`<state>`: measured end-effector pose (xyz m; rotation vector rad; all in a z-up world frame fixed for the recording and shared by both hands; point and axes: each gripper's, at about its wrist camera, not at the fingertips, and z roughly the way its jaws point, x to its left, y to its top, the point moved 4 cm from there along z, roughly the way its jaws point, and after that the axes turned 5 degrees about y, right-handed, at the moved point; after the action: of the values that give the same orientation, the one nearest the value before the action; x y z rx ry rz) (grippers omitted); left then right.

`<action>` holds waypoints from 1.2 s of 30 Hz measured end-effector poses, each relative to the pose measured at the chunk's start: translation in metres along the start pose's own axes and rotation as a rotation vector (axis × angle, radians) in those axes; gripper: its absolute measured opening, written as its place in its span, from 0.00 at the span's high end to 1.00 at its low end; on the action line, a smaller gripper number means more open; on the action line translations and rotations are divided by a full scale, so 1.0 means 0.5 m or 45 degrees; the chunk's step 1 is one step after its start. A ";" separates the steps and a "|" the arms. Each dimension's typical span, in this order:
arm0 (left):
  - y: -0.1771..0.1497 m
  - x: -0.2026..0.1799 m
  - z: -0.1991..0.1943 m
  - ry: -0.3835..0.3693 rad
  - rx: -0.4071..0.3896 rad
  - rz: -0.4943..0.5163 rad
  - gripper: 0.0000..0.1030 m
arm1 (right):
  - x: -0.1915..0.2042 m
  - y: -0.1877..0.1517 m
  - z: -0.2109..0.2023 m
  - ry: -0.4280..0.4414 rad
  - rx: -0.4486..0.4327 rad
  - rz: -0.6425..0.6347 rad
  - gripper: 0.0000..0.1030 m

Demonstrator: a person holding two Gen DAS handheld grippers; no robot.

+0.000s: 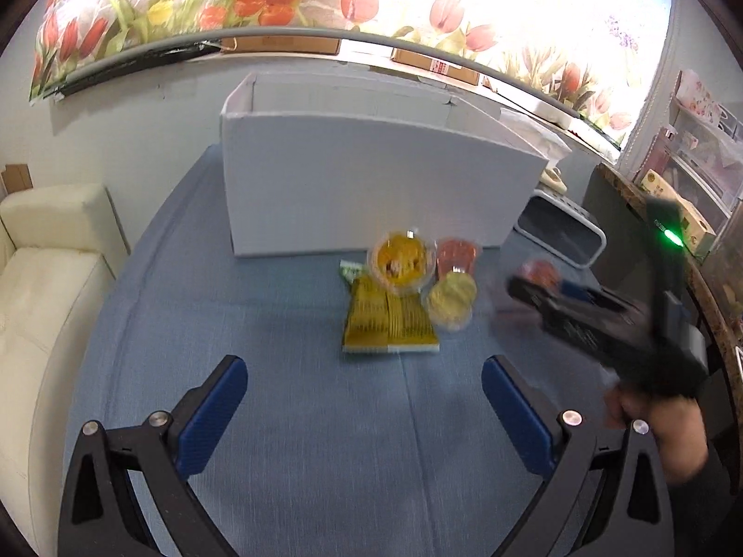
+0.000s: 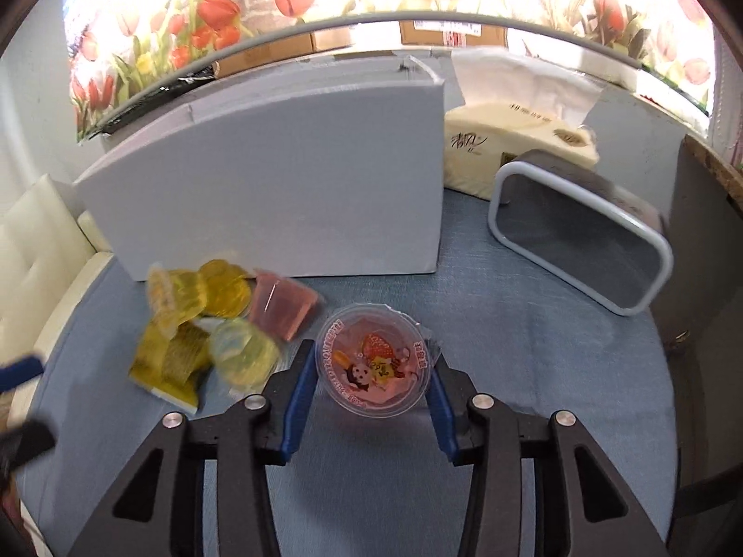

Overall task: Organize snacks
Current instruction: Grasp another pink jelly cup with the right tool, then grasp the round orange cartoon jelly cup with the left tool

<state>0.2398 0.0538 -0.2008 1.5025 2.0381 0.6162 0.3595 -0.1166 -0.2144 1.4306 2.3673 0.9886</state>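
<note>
Your right gripper [image 2: 371, 366] has its jaws closed against both sides of a pink jelly cup [image 2: 371, 361], lid facing the camera; whether the cup rests on the blue cloth [image 2: 511, 371] or is lifted cannot be told. Your left gripper [image 1: 364, 392] has its jaws spread wide with nothing between them, above bare cloth. Left of the held cup sits the remaining snack pile: a pale yellow cup [image 2: 244, 352] nearest the left finger, a pink cup on its side [image 2: 278, 304] behind it, an orange cup [image 2: 223, 294], and a yellow packet [image 2: 172, 362] at the outer edge, the items touching one another. In the left view the same pile lies ahead of the open jaws, with the right gripper blurred at its right. Behind the pile stands a white box [image 2: 278, 195], open at the top. To the box's right lies a grey bin [image 2: 585, 232] on its side, and a tissue pack [image 2: 511, 139] sits behind that.
</note>
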 end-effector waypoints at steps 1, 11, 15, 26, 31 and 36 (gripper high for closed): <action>0.010 -0.003 0.005 -0.005 -0.003 -0.005 0.00 | -0.003 -0.005 -0.012 0.005 -0.007 0.003 0.53; 0.097 -0.036 0.100 -0.014 0.018 -0.030 0.00 | -0.008 -0.072 -0.131 0.050 -0.071 0.090 0.53; 0.104 -0.049 0.155 0.048 0.073 0.028 0.02 | -0.014 -0.088 -0.143 0.048 -0.059 0.098 0.53; 0.097 -0.049 0.188 0.038 0.148 0.059 0.53 | -0.016 -0.111 -0.144 0.059 -0.055 0.103 0.53; 0.105 -0.043 0.150 0.000 0.085 0.053 0.54 | -0.012 -0.113 -0.144 0.069 -0.052 0.103 0.53; 0.111 -0.053 0.090 -0.040 0.021 0.080 0.54 | 0.004 -0.110 -0.153 0.093 -0.068 0.099 0.53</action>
<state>0.3152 0.0459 -0.1955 1.5816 1.9831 0.5977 0.2822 -0.1652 -0.1914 1.5022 2.3319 1.1333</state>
